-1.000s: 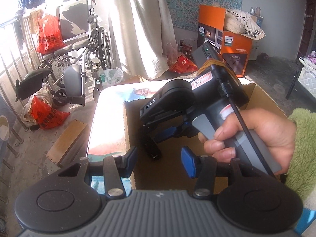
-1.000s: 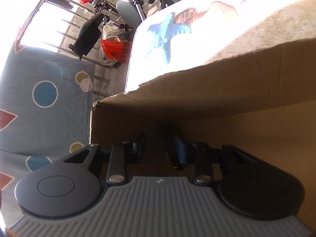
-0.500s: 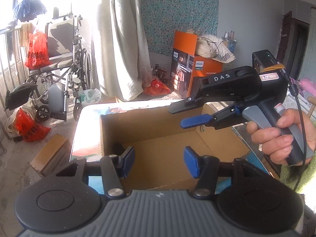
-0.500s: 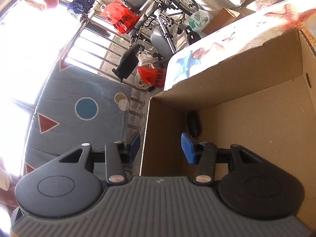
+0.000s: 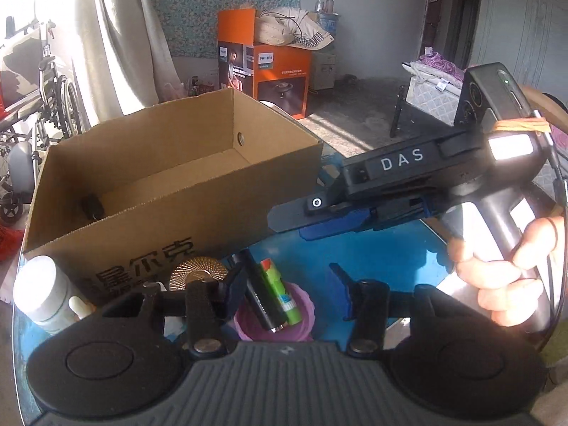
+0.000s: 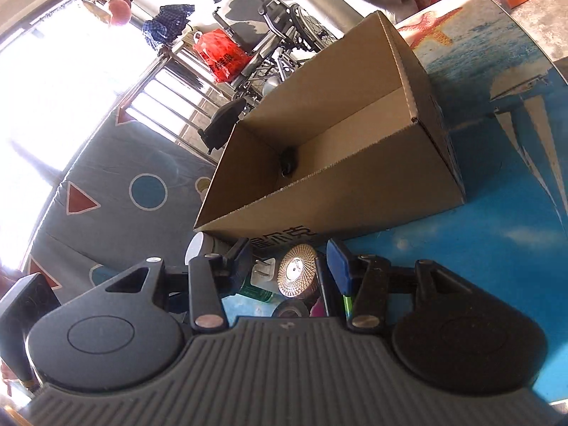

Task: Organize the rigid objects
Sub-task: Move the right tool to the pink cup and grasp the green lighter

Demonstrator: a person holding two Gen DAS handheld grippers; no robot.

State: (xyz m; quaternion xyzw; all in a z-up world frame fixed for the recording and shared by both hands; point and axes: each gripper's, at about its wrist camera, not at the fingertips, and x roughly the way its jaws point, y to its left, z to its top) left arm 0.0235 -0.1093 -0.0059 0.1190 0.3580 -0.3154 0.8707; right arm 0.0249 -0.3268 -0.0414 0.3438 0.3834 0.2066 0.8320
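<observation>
Cardboard fills the upper centre of both my views — the open box (image 5: 170,191) sits on the blue table (image 5: 390,259) with one small black object (image 5: 91,206) in its left corner. My left gripper (image 5: 287,293) is closing, nothing pinched; beneath it a black battery (image 5: 261,296) and green lighter (image 5: 280,293) lie across a purple cup (image 5: 305,314). My right gripper (image 6: 287,264) hangs parted and empty — a gold ribbed disc (image 6: 297,270) and white bottle (image 6: 198,248) lie at frame bottom.

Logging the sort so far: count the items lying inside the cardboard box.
1. A small black object lies in the cardboard box, in its near left corner as the left wrist view shows it. The near wall hides part of the floor, so more may lie unseen.
</observation>
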